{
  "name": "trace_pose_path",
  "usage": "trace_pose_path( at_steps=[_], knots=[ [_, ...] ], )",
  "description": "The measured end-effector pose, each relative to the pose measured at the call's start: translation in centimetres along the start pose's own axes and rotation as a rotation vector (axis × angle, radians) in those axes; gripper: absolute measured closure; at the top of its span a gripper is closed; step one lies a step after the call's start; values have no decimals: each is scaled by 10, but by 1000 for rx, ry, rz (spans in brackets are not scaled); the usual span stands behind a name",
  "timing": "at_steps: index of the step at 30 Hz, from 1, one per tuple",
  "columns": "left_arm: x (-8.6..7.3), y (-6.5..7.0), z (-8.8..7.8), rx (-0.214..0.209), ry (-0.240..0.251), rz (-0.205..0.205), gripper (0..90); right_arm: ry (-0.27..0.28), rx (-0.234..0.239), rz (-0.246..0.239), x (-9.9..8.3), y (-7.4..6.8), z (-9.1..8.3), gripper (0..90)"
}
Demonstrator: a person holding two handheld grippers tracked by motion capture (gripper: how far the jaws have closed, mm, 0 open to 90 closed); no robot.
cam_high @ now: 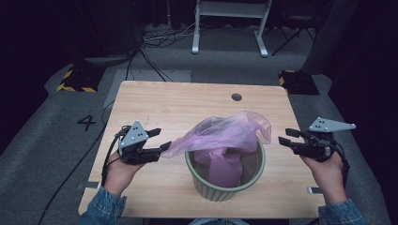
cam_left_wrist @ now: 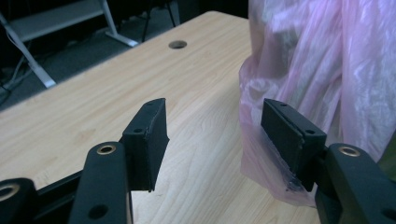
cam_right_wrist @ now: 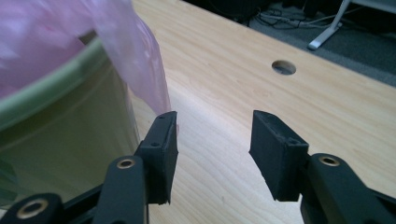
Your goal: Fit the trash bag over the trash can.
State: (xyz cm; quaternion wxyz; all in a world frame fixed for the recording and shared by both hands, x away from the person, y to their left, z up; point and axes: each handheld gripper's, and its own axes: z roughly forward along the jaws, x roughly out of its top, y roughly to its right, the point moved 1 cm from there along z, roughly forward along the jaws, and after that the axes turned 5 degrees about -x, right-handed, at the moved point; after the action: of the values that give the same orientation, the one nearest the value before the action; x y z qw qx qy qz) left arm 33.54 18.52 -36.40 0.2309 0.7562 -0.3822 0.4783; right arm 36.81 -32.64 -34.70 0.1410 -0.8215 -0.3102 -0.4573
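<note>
A pink plastic bag (cam_high: 220,140) sits partly inside a pale green ribbed bin (cam_high: 225,180) that stands on the near middle of a light wooden table (cam_high: 187,101); the lower part of the bag hangs down within the bin, while its upper part billows loosely above the rim and trails out over the rim toward the left. In the right gripper view, a fold of the bag (cam_right_wrist: 135,51) drapes over the bin's green rim (cam_right_wrist: 56,93) and down its outer wall. The left gripper (cam_high: 159,140), held in the person's left hand (cam_high: 119,171), lies just beside the trailing left edge of the bag; in the left gripper view its jaws stand wide apart with bare table between them, and the film of the bag (cam_left_wrist: 322,70) lies against the outer side of the right-hand jaw, not pinched between the pads. The right gripper (cam_high: 287,137), held in the right hand (cam_high: 326,171), is clear of the bin on its right side, jaws likewise parted and holding nothing, with the bag's hanging fold just beside one jaw. A round cable hole (cam_high: 236,97) marks the far part of the tabletop. Beyond the table, on grey carpet, stand the white legs of a frame (cam_high: 230,26) and loose cables (cam_high: 164,37).
</note>
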Motion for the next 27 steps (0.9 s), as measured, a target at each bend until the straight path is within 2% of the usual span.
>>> trace_pose_path(
  at_steps=[3, 6, 9, 11, 14, 16, 20, 21, 24, 27],
  knots=[
    [6, 5, -9, -20, 32, 16, 415, 20, 14, -9, 6, -1, -6, 484],
    [9, 10, -7, -42, 29, 26, 415, 53, 61, -36, 14, -8, -4, 458],
    [10, 10, 0, -61, 7, 27, 422, 75, 102, -62, 23, -17, 2, 451],
    [10, 11, 5, -73, 0, 23, 426, 76, 113, -78, 29, -22, 9, 447],
    [11, 13, 7, -88, 17, 29, 426, 73, 140, -90, 37, -27, 19, 458],
    [11, 15, 5, -90, 26, 33, 425, 72, 148, -102, 41, -30, 23, 550],
    [15, 22, -8, -92, 69, 27, 421, 37, 163, -133, 46, -36, 25, 866],
    [16, 24, -10, -95, 77, 33, 421, 38, 165, -139, 47, -37, 25, 900],
    [21, 36, -18, -113, 102, 65, 419, 40, 176, -142, 47, -42, 20, 900],
    [22, 45, -17, -144, 102, 86, 413, 51, 176, -158, 44, -48, 13, 900]
  ],
)
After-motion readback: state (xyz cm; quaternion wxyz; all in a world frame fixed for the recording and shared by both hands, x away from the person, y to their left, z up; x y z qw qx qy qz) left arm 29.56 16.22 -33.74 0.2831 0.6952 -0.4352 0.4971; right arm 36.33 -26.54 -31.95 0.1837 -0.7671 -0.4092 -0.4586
